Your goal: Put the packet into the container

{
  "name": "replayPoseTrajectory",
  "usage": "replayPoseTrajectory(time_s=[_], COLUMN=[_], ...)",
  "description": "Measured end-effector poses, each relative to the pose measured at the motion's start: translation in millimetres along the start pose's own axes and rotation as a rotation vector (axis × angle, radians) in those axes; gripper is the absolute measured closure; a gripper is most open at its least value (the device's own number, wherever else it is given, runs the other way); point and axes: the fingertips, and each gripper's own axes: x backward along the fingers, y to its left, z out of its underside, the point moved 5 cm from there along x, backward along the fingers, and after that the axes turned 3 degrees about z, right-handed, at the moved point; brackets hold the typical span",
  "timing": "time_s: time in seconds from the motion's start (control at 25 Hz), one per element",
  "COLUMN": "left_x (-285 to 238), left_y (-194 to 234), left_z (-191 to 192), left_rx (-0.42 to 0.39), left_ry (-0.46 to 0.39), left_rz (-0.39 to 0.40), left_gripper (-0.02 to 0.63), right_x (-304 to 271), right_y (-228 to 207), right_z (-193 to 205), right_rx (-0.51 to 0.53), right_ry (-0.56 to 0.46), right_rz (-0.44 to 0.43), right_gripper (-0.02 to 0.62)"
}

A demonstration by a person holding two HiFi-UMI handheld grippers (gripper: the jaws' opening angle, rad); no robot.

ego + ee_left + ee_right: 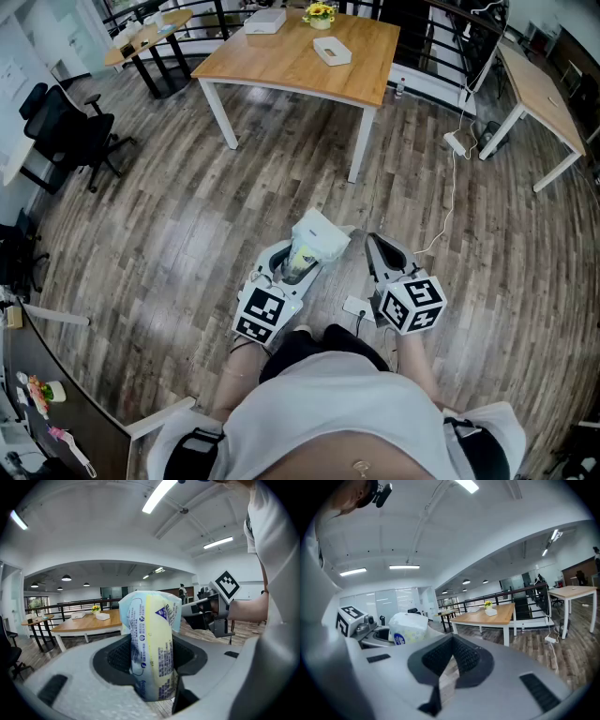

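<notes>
My left gripper (298,265) is closed on the task's thing, a soft film-wrapped packet (151,639) in pale blue and yellow with small print. It looks like a pack of tissues. The ribbed black pads press in on both flanks at about mid-height, so the jaws stand fairly wide and the grip looks real. The packet stands upright between them and its top bulges well above the jaws. It hangs in the air in front of me over the grey-brown plank floor (187,216). My right gripper (451,644) has its jaws brought together with nothing between them, and it sits just beside the left one. I judge the packet to be light and squashy. It will give under pressure rather than resist, and the glossy wrap is probably slick, so I'd keep the pinch across the narrow body where the contents are packed tight. The loose sealed ends would only crumple or slide. Squeezing harder would just deform it. I can't pick out the container for certain. The pale wooden table (281,61) ahead carries a white box-like object (331,51), but it is too small to judge.
</notes>
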Motion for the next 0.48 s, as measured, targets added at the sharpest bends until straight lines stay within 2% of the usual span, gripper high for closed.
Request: replayPoseTrajectory(time_s=[0.28,0.48], left_x=[1.0,0.6], left_y=[2.8,5.3], left_z=[1.5,-0.7], left_rx=[-0.004,-0.001], left_ry=[0.000,0.000], left_rz=[-0.002,-0.009], left_gripper=[0.393,0.393], right_x=[0.1,-1.5], right_y=[3.6,-0.4], right_z=[7.5,4.6], right_rx=[0.042,0.018], right_ry=[0.019,0.007], right_rz=[0.018,0.031], right_gripper=[0.584,0.584])
